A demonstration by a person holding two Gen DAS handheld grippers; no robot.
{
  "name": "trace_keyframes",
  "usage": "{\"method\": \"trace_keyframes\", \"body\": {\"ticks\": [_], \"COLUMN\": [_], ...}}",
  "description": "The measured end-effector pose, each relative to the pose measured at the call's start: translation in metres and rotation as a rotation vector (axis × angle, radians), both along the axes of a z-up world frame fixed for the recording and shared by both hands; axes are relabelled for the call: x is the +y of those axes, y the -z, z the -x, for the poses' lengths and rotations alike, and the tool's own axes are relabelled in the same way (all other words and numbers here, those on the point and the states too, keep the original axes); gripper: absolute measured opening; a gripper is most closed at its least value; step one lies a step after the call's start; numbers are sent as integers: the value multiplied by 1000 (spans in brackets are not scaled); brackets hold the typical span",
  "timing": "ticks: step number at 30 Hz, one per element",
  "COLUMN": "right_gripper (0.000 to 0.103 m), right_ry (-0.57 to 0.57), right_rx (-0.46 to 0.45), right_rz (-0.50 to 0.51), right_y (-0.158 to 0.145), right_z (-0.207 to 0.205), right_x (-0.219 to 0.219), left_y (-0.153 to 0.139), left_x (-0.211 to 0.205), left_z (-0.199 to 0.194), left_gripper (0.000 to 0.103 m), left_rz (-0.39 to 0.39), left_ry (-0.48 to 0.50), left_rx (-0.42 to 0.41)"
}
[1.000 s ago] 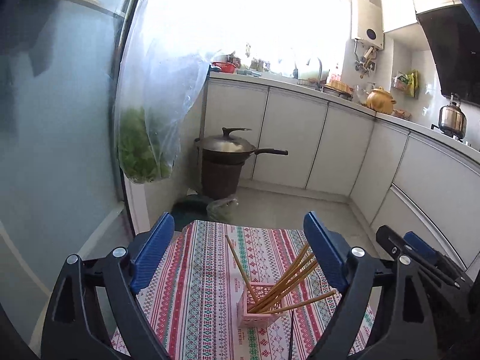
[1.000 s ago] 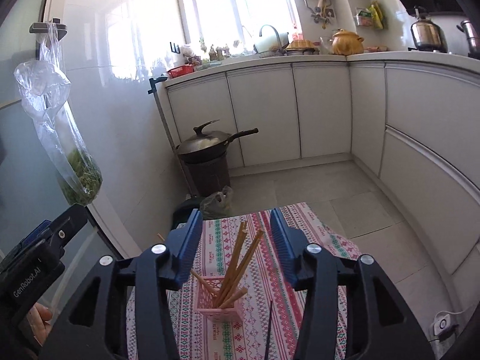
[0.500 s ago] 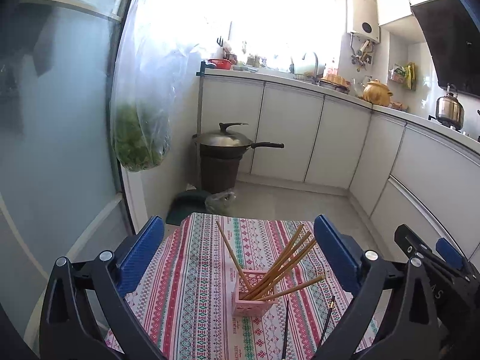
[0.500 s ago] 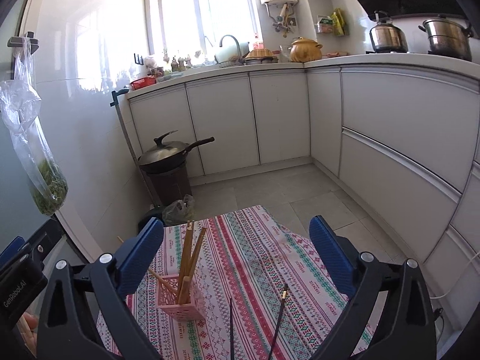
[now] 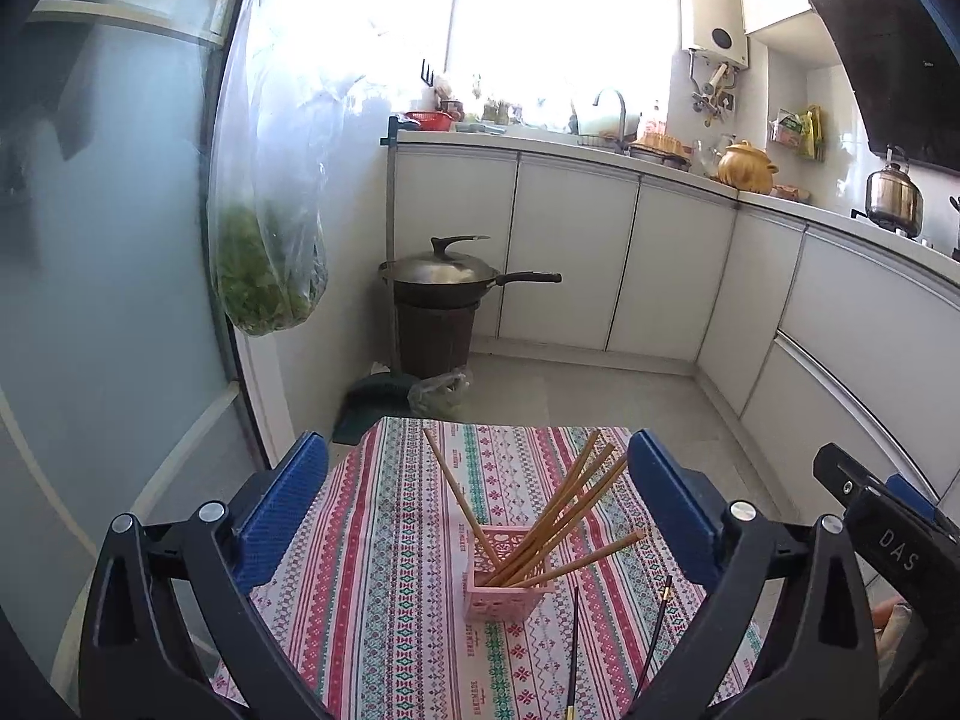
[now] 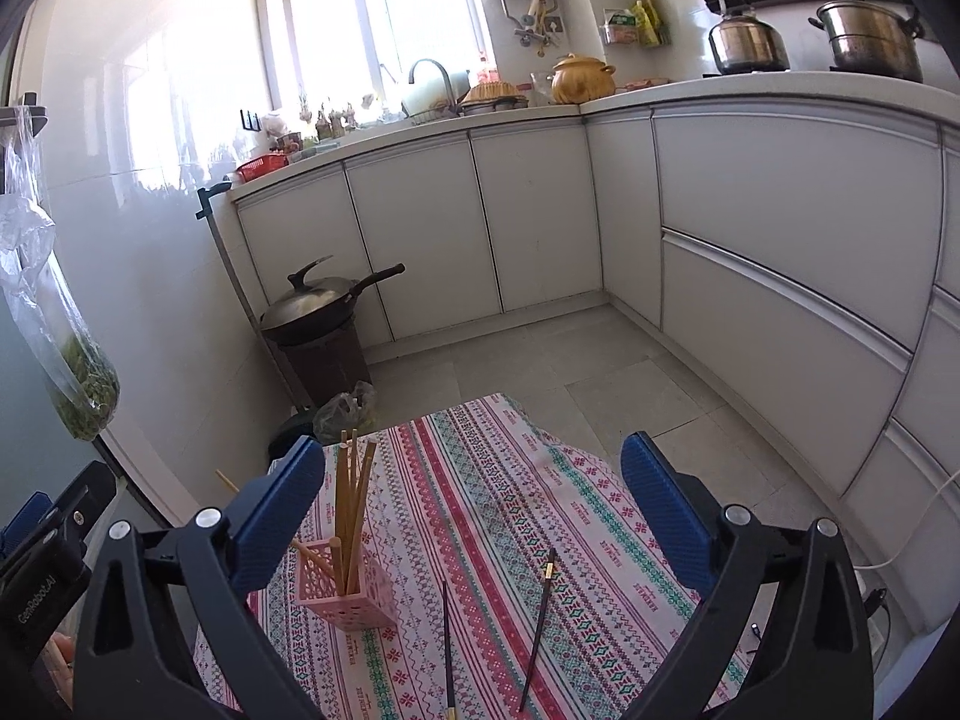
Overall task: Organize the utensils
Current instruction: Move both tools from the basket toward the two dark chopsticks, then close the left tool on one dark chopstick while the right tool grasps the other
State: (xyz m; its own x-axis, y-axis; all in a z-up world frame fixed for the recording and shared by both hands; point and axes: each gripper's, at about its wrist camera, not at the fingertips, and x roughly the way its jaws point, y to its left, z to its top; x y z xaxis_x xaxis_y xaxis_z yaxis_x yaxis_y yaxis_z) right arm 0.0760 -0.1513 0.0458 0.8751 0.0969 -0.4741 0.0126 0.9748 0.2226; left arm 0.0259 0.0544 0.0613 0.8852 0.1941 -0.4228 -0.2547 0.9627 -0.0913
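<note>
A pink lattice holder (image 5: pixel 503 587) (image 6: pixel 345 585) stands on the striped tablecloth (image 5: pixel 384 540) (image 6: pixel 480 492) with several wooden chopsticks (image 5: pixel 570 504) (image 6: pixel 350 510) leaning in it. Two black chopsticks (image 6: pixel 537 624) (image 5: pixel 654 630) lie flat on the cloth just right of the holder. My left gripper (image 5: pixel 477 495) is open and empty, above and behind the holder. My right gripper (image 6: pixel 474 495) is open and empty, above the cloth, with the holder near its left finger and the black chopsticks between its fingers.
A wok on a dark bin (image 5: pixel 441 300) (image 6: pixel 318 330) stands on the floor beyond the table. A bag of greens (image 5: pixel 270 240) hangs at the left by a glass door. White cabinets (image 6: pixel 780 276) run along the back and right.
Both grippers have pulled back and up from the holder. The right gripper's jaws have opened wide. The two black chopsticks have come into view on the cloth.
</note>
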Motion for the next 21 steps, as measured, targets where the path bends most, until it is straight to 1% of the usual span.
{"method": "trace_keyframes", "body": {"ticks": [2,4,6,7,9,10,12,14,16,17,19,21], "right_gripper": [96,96,96,96,96,96,96,96,96,96,96,96], "right_ry": [19,46,90,120,185,224,314,390,441,454,449,419], "right_rx": [13,32,52,62,79,90,116,130,143,158,190,220], "right_rz": [-18,-42,-76,-99,-149,-176,-233,-293,-335,-348,-370,-396], "right_y": [4,9,15,18,23,26,32,39,46,50,58,64], "right_z": [1,3,5,6,6,4,1,1,2,1,-4,-7], "right_x": [-10,-26,-45,-58,-86,-103,-141,-176,-201,-212,-224,-226], "left_y": [-3,-6,-11,-13,-12,-9,4,27,55,73,107,142], "left_x": [-3,-9,-24,-36,-61,-75,-107,-139,-162,-171,-175,-163], "left_z": [3,8,14,17,19,19,16,9,1,-5,-17,-32], "left_gripper": [96,96,96,96,96,96,96,96,96,96,96,96], "left_rz": [7,12,0,-17,-53,-75,-131,-195,-222,-227,-196,-106], "left_ry": [11,47,129,190,292,345,441,532,597,606,595,548], "left_rx": [-22,-50,-82,-93,-86,-69,-7,93,195,256,372,500]}}
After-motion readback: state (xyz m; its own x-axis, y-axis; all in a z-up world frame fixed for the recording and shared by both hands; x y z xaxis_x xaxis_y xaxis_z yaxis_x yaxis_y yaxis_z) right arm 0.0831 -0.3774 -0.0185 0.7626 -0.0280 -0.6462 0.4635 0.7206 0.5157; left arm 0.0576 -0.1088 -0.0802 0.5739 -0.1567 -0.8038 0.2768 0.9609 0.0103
